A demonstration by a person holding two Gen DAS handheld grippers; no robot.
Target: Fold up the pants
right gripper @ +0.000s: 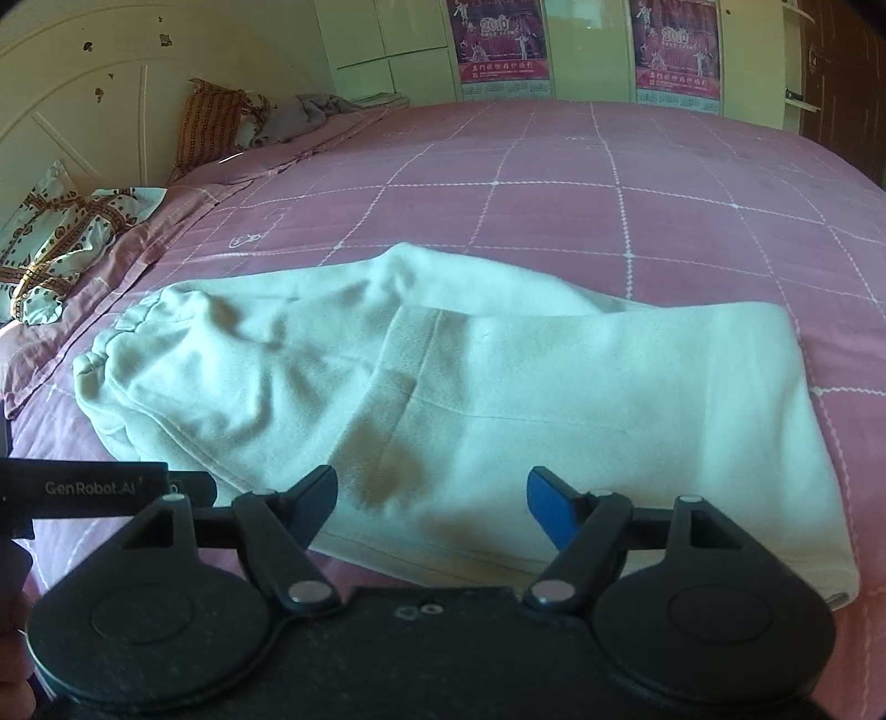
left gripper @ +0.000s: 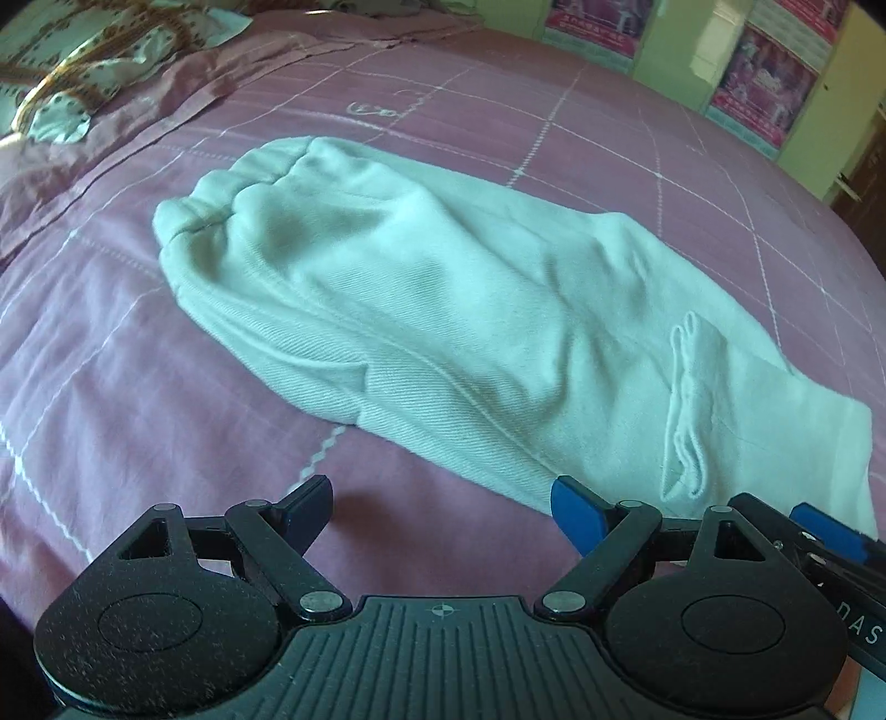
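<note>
The white pants (left gripper: 443,310) lie folded in a long bundle on the pink checked bedspread (left gripper: 138,399), gathered cuffs at the far left. They also show in the right wrist view (right gripper: 526,399), the folded edge at the right. My left gripper (left gripper: 442,507) is open and empty, just short of the bundle's near edge. My right gripper (right gripper: 432,495) is open and empty, held over the near edge of the pants. Part of the right gripper (left gripper: 819,531) shows at the lower right of the left wrist view.
Patterned pillows (right gripper: 61,243) and a grey cloth (right gripper: 299,119) lie at the head of the bed by the cream headboard (right gripper: 72,111). Cupboards with purple posters (right gripper: 501,47) stand beyond the bed. A dark door (right gripper: 847,83) is at the right.
</note>
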